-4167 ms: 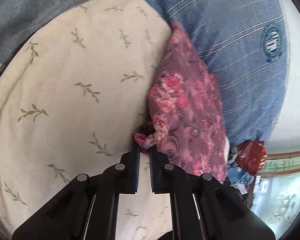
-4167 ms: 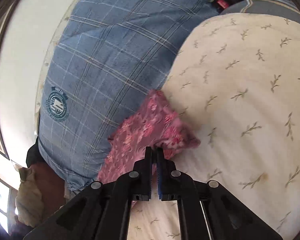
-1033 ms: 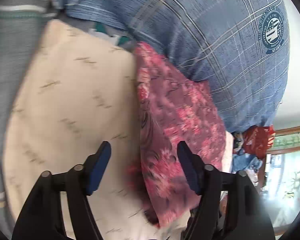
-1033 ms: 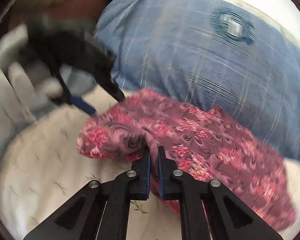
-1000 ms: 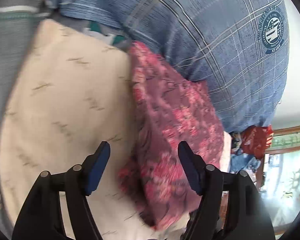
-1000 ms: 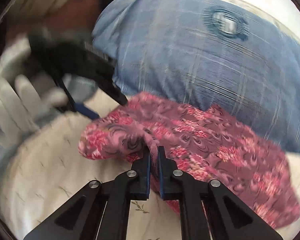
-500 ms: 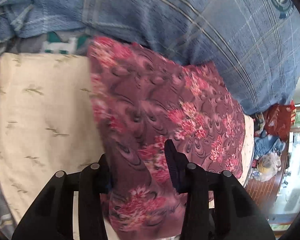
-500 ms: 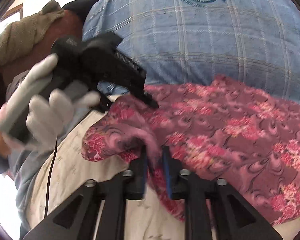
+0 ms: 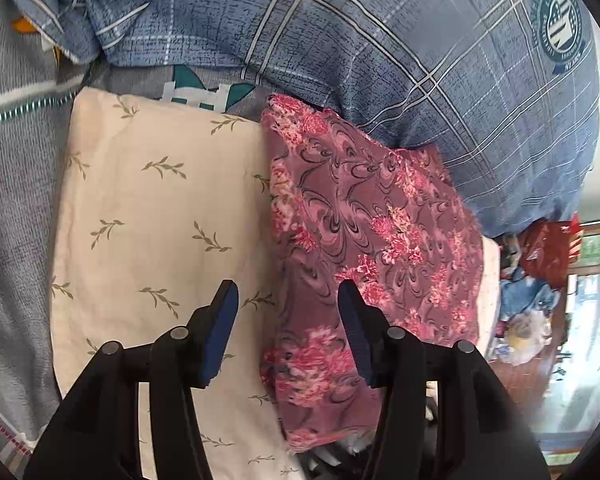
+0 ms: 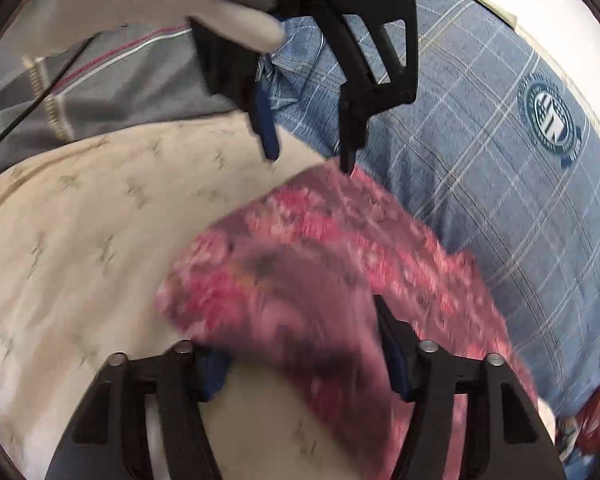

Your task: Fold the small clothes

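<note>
Cloth (image 9: 364, 240): thin floral fabric, lying folded on the cream sheet (image 9: 148, 208), its far edge against the blue plaid pillow (image 9: 380, 40). Judged light, limp, a bit slippery; it will sag and unfold if you lift it mid-panel. Take it at a corner or along the folded edge nearest the pillow, pinching all layers.

Left gripper (image 9: 288, 332): jaws apart and opening, hanging over the cloth's edge on the sheet side, pads clear of fabric.

Right gripper (image 10: 304, 356): jaws closing, cloth bunched between them. The view is blurred, so contact is unclear; treat it as not yet gripped.
</note>
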`<state>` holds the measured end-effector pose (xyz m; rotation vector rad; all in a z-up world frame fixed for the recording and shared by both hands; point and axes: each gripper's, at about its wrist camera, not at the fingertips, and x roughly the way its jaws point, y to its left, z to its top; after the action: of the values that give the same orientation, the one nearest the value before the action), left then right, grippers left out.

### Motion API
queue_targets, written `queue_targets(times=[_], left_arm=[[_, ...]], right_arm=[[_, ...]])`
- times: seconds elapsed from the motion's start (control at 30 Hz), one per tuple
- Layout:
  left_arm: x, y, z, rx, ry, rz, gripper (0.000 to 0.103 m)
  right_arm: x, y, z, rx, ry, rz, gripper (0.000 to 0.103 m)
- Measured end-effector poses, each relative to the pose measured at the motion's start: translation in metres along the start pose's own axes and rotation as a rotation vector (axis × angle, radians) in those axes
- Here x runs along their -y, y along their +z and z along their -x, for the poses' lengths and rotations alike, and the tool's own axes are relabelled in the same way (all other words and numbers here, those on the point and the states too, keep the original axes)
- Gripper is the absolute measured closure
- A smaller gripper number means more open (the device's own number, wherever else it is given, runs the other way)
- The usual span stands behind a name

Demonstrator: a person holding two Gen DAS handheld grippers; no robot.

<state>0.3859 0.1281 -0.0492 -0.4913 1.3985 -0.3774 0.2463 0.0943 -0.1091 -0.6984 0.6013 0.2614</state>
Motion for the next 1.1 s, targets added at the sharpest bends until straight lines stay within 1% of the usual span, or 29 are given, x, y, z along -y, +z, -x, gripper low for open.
queue_targets(times=[0.03,0.07,0.1,0.17,0.23,0.3,0.33,0.43,0.47,0.5,0.53,0.57,0.63,0.73,0.83,0.87,1.03,1.1], left_arm=[[-0.002,0.001,0.000,-0.003,-0.012,0.002,0.052],[-0.003,0.001,-0.001,-0.005,-0.024,0.005,0.051],[-0.003,0.002,-0.001,-0.007,-0.039,0.008,0.048],[-0.001,0.006,-0.004,-0.002,-0.073,0.005,0.041],[0.005,0.011,-0.009,0.003,-0.094,0.007,0.034],[0.014,0.015,-0.018,-0.002,-0.114,0.012,0.033],[0.020,0.017,-0.022,-0.009,-0.118,0.011,0.033],[0.043,0.020,-0.039,-0.033,-0.081,-0.017,0.034],[0.054,0.019,-0.044,-0.034,-0.048,-0.040,0.035],[0.060,0.018,-0.046,-0.034,-0.029,-0.061,0.048],[0.069,0.017,-0.048,-0.036,-0.020,-0.092,0.080],[0.078,0.015,-0.050,-0.045,-0.009,-0.118,0.090],[0.091,0.013,-0.045,-0.019,0.015,-0.137,0.091],[0.117,0.011,-0.031,0.019,0.003,-0.172,0.092],[0.155,0.007,-0.021,0.047,-0.003,-0.226,0.092],[0.172,0.004,-0.021,0.053,-0.006,-0.254,0.092],[0.241,-0.011,-0.038,0.055,-0.001,-0.342,0.092],[0.271,-0.019,-0.052,0.053,0.009,-0.386,0.093]], right_arm=[[0.004,0.002,-0.004,-0.004,0.010,-0.006,0.084],[0.011,0.004,-0.005,0.001,0.028,-0.033,0.085],[0.021,0.004,-0.001,0.026,0.053,-0.084,0.087],[0.042,-0.001,0.012,0.080,0.093,-0.193,0.088],[0.062,-0.007,0.023,0.115,0.142,-0.299,0.088],[0.077,-0.013,0.031,0.136,0.179,-0.379,0.088],[0.079,-0.014,0.032,0.137,0.189,-0.394,0.088],[0.081,-0.015,0.034,0.141,0.203,-0.408,0.088],[0.080,-0.015,0.034,0.140,0.208,-0.410,0.088],[0.080,-0.015,0.034,0.143,0.214,-0.416,0.089],[0.080,-0.017,0.035,0.145,0.219,-0.427,0.089],[0.083,-0.019,0.035,0.148,0.232,-0.447,0.089],[0.096,-0.023,0.035,0.156,0.259,-0.504,0.089],[0.124,-0.034,0.043,0.176,0.314,-0.644,0.089],[0.156,-0.052,0.056,0.214,0.380,-0.799,0.089],[0.167,-0.060,0.062,0.229,0.394,-0.849,0.089],[0.208,-0.108,0.086,0.285,0.420,-1.063,0.089],[0.221,-0.134,0.096,0.317,0.418,-1.170,0.089]])
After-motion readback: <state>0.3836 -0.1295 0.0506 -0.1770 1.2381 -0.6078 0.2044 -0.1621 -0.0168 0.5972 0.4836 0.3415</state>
